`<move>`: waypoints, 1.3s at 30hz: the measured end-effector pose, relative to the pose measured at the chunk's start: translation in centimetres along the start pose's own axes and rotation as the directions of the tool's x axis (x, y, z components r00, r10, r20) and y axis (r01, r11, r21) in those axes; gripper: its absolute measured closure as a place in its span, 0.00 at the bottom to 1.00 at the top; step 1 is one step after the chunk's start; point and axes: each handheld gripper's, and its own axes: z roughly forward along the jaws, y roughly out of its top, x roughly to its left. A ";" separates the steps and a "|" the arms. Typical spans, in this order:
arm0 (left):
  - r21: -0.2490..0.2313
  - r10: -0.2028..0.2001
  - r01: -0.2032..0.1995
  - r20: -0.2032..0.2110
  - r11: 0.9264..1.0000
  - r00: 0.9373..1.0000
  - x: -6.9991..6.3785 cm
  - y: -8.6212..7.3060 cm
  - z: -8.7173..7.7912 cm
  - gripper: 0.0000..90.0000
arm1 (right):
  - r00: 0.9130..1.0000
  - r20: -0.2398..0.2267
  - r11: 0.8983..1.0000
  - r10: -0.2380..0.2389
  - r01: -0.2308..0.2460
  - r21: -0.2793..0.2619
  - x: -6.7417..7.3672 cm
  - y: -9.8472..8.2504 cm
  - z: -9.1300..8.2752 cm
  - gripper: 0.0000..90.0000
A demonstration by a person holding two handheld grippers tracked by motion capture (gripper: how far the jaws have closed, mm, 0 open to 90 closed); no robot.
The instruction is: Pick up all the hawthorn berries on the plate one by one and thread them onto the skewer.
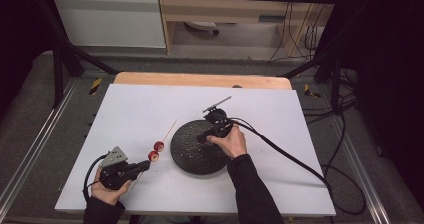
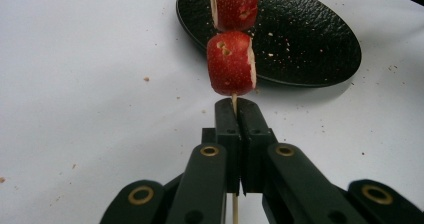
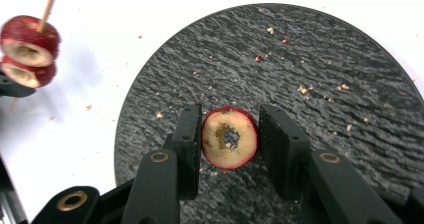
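Left gripper [image 2: 235,115] pinches the skewer [image 2: 234,102] carrying two fruit pieces [image 2: 231,63]; right gripper [image 3: 230,134], jaws spread, straddles a cored piece [image 3: 230,138] on the plate [image 3: 320,59]. An uneven squeeze could flick it away.

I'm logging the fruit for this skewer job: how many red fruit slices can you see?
3. Two are threaded on the wooden skewer held in the left claw: the lower slice and the upper slice. The third slice lies on the black plate between the right claw's open jaws.
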 end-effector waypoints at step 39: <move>-0.016 0.045 -0.045 0.007 0.999 0.999 -4.0 1.7 2.8 0.98 | 0.951 -0.253 0.753 0.176 -0.296 -0.588 -2.5 -9.6 -2.6 0.70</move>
